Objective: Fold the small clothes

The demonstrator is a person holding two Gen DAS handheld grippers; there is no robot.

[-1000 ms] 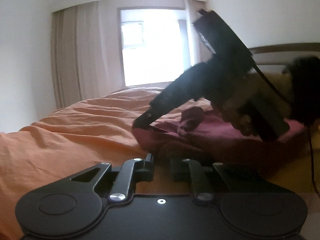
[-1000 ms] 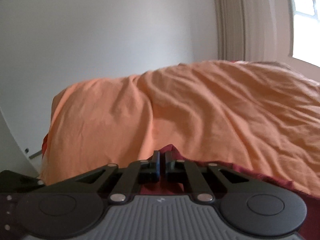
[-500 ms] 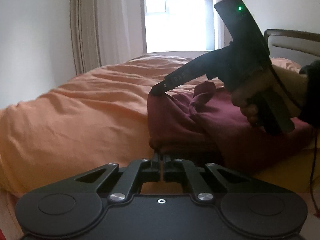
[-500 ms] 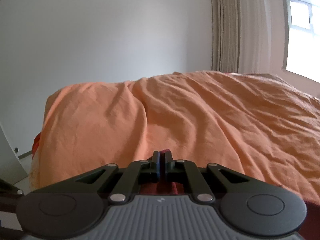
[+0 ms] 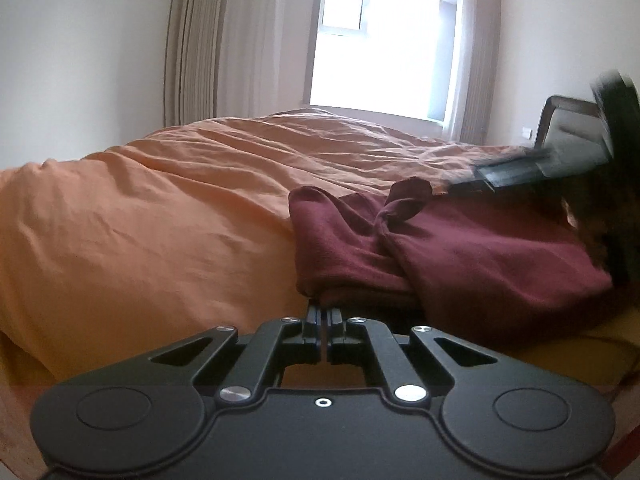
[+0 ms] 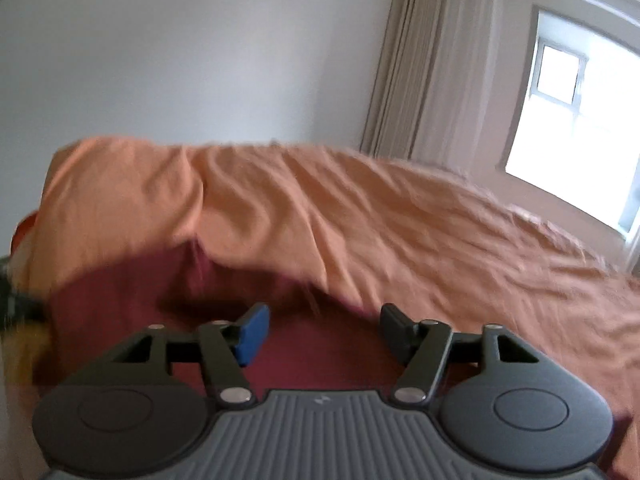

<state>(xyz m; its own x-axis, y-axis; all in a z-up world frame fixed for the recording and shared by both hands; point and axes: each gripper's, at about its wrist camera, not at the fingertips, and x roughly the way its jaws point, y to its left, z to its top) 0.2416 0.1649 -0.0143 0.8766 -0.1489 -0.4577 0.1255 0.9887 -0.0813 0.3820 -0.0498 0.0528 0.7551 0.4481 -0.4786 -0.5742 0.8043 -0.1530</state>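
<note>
A dark red garment (image 5: 460,248) lies bunched on the orange bedcover (image 5: 160,208). My left gripper (image 5: 323,314) is shut on the garment's near corner, which hangs just above its fingertips. In the left wrist view the right gripper (image 5: 516,170) shows blurred at the right edge, above the garment's far side. In the right wrist view my right gripper (image 6: 322,330) stands open over the dark red garment (image 6: 160,280), with nothing between its fingers; a blue pad (image 6: 252,334) shows on the left finger.
The orange bedcover (image 6: 400,220) fills the bed. A window (image 5: 380,40) with curtains (image 5: 200,40) is at the far side. A dark headboard (image 5: 568,120) stands at the right. A white wall (image 6: 200,60) is behind the bed's end.
My right gripper has opened and let go of the garment, then drawn back to the right. The garment's lifted far edge has dropped. My left gripper stays shut on its corner.
</note>
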